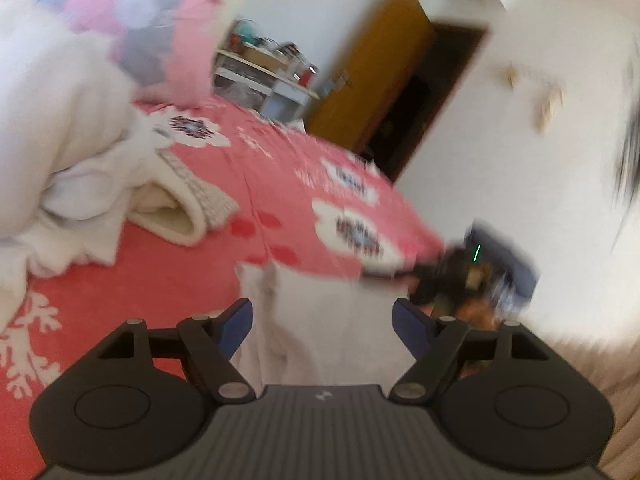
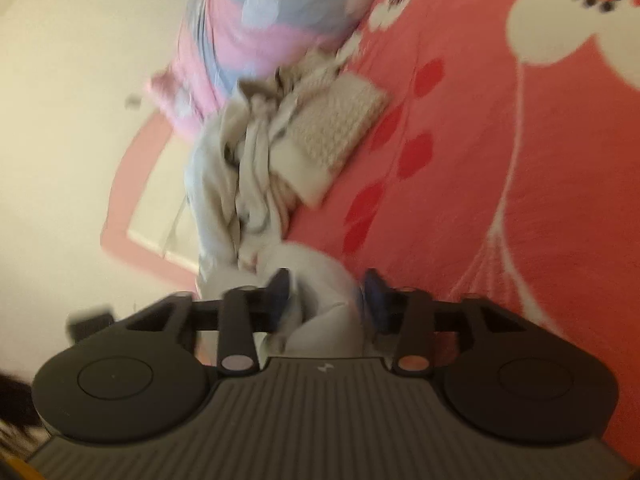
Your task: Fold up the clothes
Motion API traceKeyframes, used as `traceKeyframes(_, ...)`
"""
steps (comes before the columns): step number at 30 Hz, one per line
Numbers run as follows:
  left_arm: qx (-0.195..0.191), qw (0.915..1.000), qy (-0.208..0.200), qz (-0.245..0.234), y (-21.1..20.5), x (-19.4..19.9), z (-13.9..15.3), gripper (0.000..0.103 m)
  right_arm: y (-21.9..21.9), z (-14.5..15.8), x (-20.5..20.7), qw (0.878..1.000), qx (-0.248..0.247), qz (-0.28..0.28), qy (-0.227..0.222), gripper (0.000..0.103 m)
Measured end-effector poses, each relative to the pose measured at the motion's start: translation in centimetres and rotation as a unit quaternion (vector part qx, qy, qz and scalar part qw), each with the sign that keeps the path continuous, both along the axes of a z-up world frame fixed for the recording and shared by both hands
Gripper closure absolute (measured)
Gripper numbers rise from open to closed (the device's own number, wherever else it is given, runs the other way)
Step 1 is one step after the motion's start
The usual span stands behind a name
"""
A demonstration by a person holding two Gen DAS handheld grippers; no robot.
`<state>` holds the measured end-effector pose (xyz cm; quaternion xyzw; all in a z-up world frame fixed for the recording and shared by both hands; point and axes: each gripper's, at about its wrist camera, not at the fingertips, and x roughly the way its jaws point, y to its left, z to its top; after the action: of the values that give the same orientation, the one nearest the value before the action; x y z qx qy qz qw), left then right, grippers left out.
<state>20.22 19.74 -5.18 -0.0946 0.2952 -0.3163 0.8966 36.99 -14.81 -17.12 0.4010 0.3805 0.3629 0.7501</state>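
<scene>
Left gripper (image 1: 322, 320): jaws are seen spread wide, with a pale grey garment (image 1: 320, 320) lying between the blue pads (image 1: 236, 326); the cloth is not seen pinched, so it is judged released, not held.
Right gripper (image 2: 326, 294): jaws are set about half apart around a bunched fold of the same pale cloth (image 2: 320, 300); whether the pads press on it cannot be told through the blur.
Garment placement: it is laid on the near part of the red floral bedspread (image 1: 280, 184), probably so that a fold can be flattened there.
Unfolded pile (image 1: 80, 160): white and cream clothes are heaped to the far left, against a pink and grey pillow (image 1: 168, 28).
Hand pose, left: the tool is pointed slightly downward across the bed toward a doorway (image 1: 420, 92).
Hand pose, right: the view is rolled sideways, with the bedspread on the right.
</scene>
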Motion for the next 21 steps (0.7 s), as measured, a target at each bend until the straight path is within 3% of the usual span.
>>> traceKeyframes(2,0.066,0.9973,-0.032,-0.003,-2.7,-0.9,-0.7,0.028,-0.9,1.2,-1.4,0.998,-0.008,-0.052,-0.019,0.051)
traceKeyframes(4,0.099,0.9927,-0.069,-0.012,-4.2,-2.0,-1.0,0.029,-1.3,2.9,-3.7,0.993,-0.035,-0.098,-0.064,0.051)
traceKeyframes(5,0.114,0.9896,-0.087,-0.016,-4.9,-2.5,-1.1,0.029,-1.5,3.8,-4.9,0.988,-0.049,-0.12,-0.087,0.053)
traceKeyframes(7,0.123,0.9877,-0.094,-0.019,-5.3,-2.8,-1.5,0.029,-0.5,6.0,-7.7,0.974,-0.105,-0.136,-0.148,0.069)
traceKeyframes(8,0.124,0.9878,-0.093,-0.018,-5.4,-2.8,-1.7,0.029,0.3,6.9,-9.2,0.965,-0.136,-0.131,-0.182,0.074)
traceKeyframes(12,0.12,0.9897,-0.077,-0.006,-5.3,-2.3,-2.3,0.031,5.2,8.6,-13.1,0.934,-0.203,-0.056,-0.288,0.077)
traceKeyframes(14,0.116,0.9909,-0.069,-0.001,-4.7,-2.4,-2.5,0.031,7.4,7.8,-12.6,0.923,-0.247,-0.027,-0.293,0.077)
traceKeyframes(16,0.109,0.992,-0.063,-0.003,-4.1,-2.6,-2.7,0.031,8.6,5.6,-10.3,0.921,-0.292,-0.031,-0.256,0.079)
traceKeyframes(17,0.105,0.9926,-0.06,-0.007,-3.9,-2.7,-2.9,0.031,8.8,4.3,-8.9,0.921,-0.311,-0.039,-0.231,0.086)
traceKeyframes(21,0.115,0.9916,-0.058,-0.016,-3.7,-2.5,-3.5,0.036,7.3,1.7,-6.4,0.938,-0.288,-0.074,-0.178,0.087)
